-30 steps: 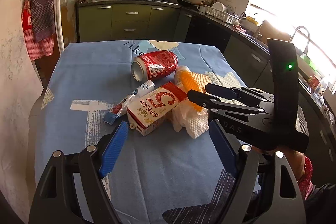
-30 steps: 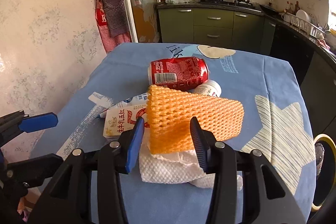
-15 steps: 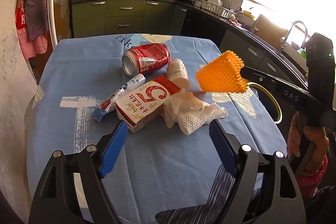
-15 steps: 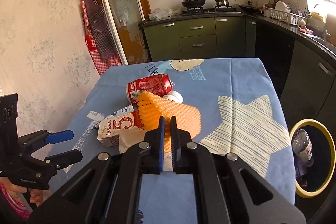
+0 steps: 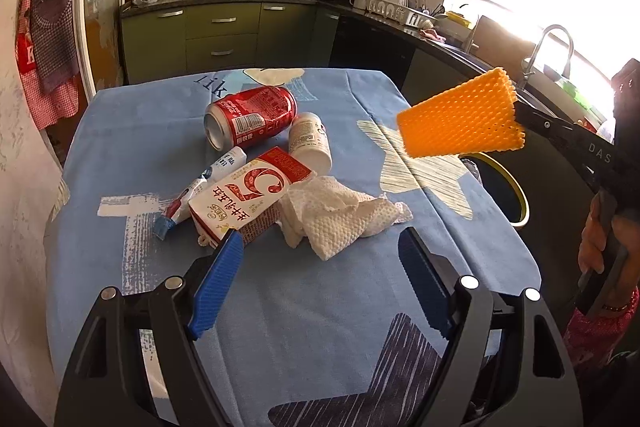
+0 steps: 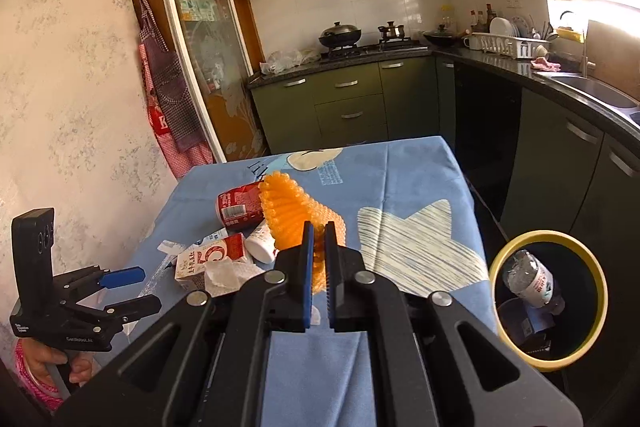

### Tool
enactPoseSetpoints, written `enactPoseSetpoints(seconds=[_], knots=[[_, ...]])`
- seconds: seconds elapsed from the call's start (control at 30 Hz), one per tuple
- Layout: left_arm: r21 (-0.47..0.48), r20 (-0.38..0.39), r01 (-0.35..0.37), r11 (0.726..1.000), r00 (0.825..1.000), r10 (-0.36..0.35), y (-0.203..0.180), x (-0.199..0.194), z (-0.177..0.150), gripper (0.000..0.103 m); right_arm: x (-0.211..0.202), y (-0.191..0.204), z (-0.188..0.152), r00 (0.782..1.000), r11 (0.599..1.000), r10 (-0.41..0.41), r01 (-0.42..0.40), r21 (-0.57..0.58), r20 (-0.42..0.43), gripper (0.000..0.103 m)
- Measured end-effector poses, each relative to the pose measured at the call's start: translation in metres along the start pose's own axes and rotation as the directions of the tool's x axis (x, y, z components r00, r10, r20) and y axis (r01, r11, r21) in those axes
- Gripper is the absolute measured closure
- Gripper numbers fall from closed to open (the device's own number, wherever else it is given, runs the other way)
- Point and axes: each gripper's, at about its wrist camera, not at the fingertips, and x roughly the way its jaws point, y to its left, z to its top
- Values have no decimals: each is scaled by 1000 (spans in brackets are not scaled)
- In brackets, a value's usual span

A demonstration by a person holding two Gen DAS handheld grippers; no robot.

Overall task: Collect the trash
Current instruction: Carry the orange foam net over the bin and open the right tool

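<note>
So on the far left, the left hand-held gripper [image 5: 316, 267] just hangs low over the near part of the blue-clothed surface [image 5: 320, 327] with its blue pads spread wide and nothing between them. Right past its tips is the trash pile: a squeezed tube [image 5: 200, 187], then a red-and-white milk carton [image 5: 248, 199] lying flat, with a red can [image 5: 250, 117] on its side behind it and a small white bottle [image 5: 310, 143] next to the can. A crumpled paper towel [image 5: 340, 215] sits touching the carton's right side. Further right, the right hand-held gripper [image 6: 318, 247] is pinched tight on an orange foam net [image 5: 460, 119], holding it up in the air off the surface, near the right edge. Beyond that edge, down on the floor, is a yellow-rimmed bin [image 6: 600, 275] with a plastic bottle [image 6: 528, 279] already inside.
</note>
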Motion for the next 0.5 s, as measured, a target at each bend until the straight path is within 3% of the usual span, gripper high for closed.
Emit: enactPoseSetpoints(seconds=[0.23,0.5], knots=[[23,-4,18,1000,1000,-18,-10,2,1,24,-37,-57,3,981,981,-181,176,85,65,98],[52,-23,26,998,999,-25,-23,9,5,24,-47,-133,-15,923,905,-384,375,202,6,98]])
